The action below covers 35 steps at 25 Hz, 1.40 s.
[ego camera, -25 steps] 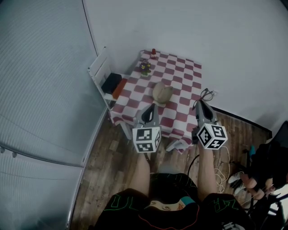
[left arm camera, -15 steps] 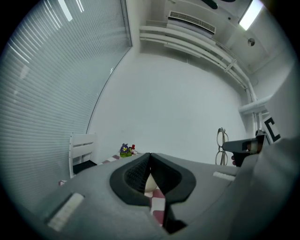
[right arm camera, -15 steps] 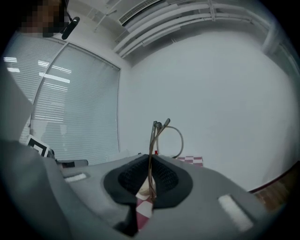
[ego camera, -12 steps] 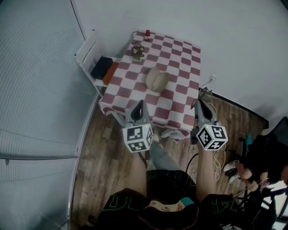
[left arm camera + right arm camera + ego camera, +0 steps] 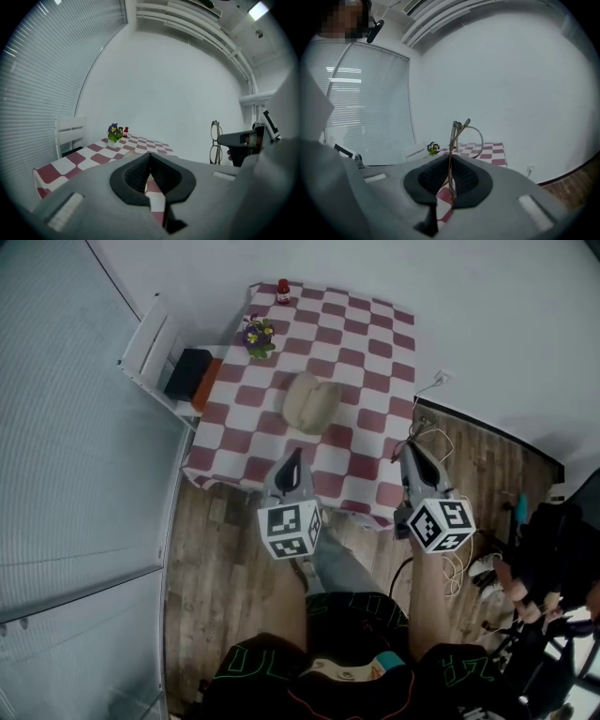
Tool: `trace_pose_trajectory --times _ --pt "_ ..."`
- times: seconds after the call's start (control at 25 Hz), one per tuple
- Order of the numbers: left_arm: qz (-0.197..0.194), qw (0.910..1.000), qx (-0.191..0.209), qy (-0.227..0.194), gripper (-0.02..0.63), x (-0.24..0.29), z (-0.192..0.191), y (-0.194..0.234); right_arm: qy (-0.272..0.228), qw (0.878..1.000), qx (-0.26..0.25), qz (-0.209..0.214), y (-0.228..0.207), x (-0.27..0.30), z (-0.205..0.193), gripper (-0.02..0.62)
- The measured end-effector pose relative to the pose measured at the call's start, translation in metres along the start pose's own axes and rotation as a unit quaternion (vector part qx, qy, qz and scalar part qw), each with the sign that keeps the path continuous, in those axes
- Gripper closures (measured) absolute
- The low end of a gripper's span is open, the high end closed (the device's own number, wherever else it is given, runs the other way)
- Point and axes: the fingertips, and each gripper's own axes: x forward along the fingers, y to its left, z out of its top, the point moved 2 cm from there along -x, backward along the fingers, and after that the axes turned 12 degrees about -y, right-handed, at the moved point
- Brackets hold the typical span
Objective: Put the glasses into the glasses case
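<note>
**Glasses gripped in the right gripper; case lying on the table, apart from both grippers.**

At the left, a white chair (image 5: 150,343) stands against the table's edge; the dark and orange items on its seat cannot be identified. On the checked tablecloth (image 5: 366,343) a flower pot (image 5: 256,334) and a small red item (image 5: 283,291) are noted at the far side. The beige glasses case (image 5: 307,401) lies near the middle, and whether it is open cannot be made out. The left gripper (image 5: 149,155) is seen with its jaws closed together and nothing between them. The right gripper (image 5: 450,158) is clamped on the glasses (image 5: 457,133), which are held upright and edge-on, well apart from the case. Their lower part is hidden between the pads. In the head view the glasses are too thin to be made out clearly.
</note>
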Motion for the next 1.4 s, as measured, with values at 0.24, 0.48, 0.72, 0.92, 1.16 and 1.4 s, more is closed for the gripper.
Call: trace_pose_trajectory --times 0.24,0.48,0.72,0.92,1.16,1.4 --pt "0.035 0.9984 0.006 0.043 0.595 0.037 -0.032 0.024 0.043 0.999 -0.008 0.008 -0.021 0.044 -0.033 0.574" --pt "0.042 0.9963 0.032 0.068 0.596 0.061 -0.041 0.037 0.064 0.997 0.021 0.046 -0.009 0.089 -0.064 0.574" --pt "0.049 0.9930 0.051 0.094 0.595 0.080 -0.043 0.046 0.072 0.993 0.055 0.080 0.005 0.132 -0.077 0.574" --pt "0.044 0.9903 0.086 0.100 0.595 0.091 -0.025 0.046 0.060 0.989 0.077 0.112 0.018 0.161 -0.071 0.574" --pt "0.051 0.9903 0.095 0.088 0.596 0.099 -0.006 0.047 0.077 0.979 0.090 0.167 0.049 0.184 -0.068 0.574" --pt "0.055 0.9907 0.084 0.092 0.595 0.106 -0.013 0.060 0.119 0.973 0.087 0.175 0.068 0.197 -0.091 0.574"
